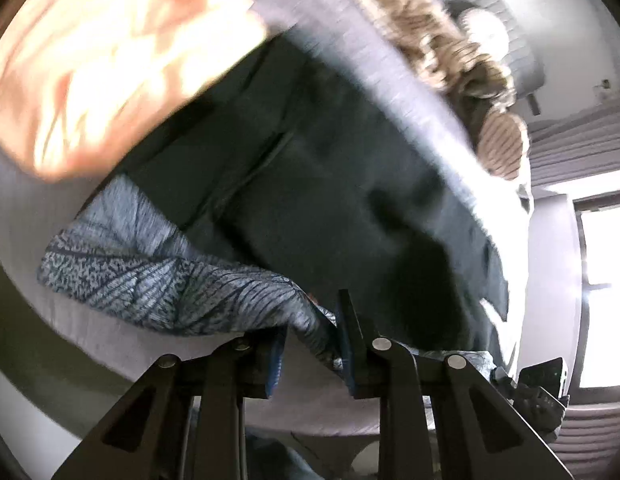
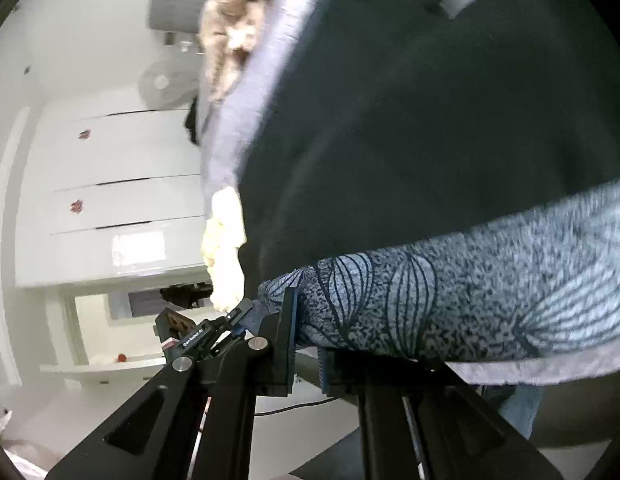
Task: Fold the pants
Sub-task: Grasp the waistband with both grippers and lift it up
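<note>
while lifted, patterned pants (image 1: 150,276), pinched by left hand-held gripper (image 1: 310,344), right hand-held gripper (image 2: 308,344)

I've no way forward: dark pants (image 1: 330,168) and the patterned cloth (image 2: 450,300) crowd both grippers; pale sheet (image 1: 122,344) bare alongside.

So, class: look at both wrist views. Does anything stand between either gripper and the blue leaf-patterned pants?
Nothing visible does. The left gripper and the right gripper are each shut on an edge of the blue leaf-patterned pants, with no other item between.
</note>
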`<state>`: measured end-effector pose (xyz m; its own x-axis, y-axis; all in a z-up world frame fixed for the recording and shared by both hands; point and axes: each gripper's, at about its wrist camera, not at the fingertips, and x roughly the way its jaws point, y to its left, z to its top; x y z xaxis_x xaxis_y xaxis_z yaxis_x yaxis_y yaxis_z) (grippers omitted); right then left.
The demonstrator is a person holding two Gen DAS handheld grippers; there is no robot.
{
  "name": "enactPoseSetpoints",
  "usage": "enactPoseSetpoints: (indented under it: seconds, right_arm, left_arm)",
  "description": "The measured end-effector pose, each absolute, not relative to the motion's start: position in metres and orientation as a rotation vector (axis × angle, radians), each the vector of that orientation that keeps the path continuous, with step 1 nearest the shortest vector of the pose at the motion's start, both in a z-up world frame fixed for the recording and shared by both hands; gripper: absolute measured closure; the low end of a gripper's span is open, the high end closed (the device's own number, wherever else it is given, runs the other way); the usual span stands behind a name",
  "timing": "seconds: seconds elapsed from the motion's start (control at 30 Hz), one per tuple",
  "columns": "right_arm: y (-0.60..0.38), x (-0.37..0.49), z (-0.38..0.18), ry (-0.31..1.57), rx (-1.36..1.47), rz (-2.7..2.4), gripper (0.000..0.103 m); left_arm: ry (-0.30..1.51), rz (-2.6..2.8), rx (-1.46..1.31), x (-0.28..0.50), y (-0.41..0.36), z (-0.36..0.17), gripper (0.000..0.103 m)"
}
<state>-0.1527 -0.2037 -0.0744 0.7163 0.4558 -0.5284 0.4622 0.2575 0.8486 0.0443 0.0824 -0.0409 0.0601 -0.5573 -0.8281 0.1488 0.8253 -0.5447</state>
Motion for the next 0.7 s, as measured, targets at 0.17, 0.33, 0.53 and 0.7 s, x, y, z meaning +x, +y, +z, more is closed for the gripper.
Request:
enactPoseSetpoints:
  seconds: [0.17,0.33,0.53,0.7]
  right_arm:
    - [-0.235,-0.122,-0.035,0.794,1.265,0.013,0.093]
    - [-0.288,-0.049,-0.017,0.780,1.186,-0.010,0.093]
    - [-0.350,0.031,-0.045,0.842,1.103,-0.088,0.093]
    - [-0.368,0.068,-0.116,1.009,1.113,-0.235,0.084]
  left_arm:
    - [1.318,-0.623,-0.354,0.093,0.051,-0.009,0.078]
    - [1.233,-0.667,-0.300,0.157,0.004,0.000,0.078]
    - [1.206,-0.631,-0.198,0.229,-0.053,-0.037,0.067]
    - [1.247,-0.498,-0.083,0.254,-0.062,-0.069,0.039]
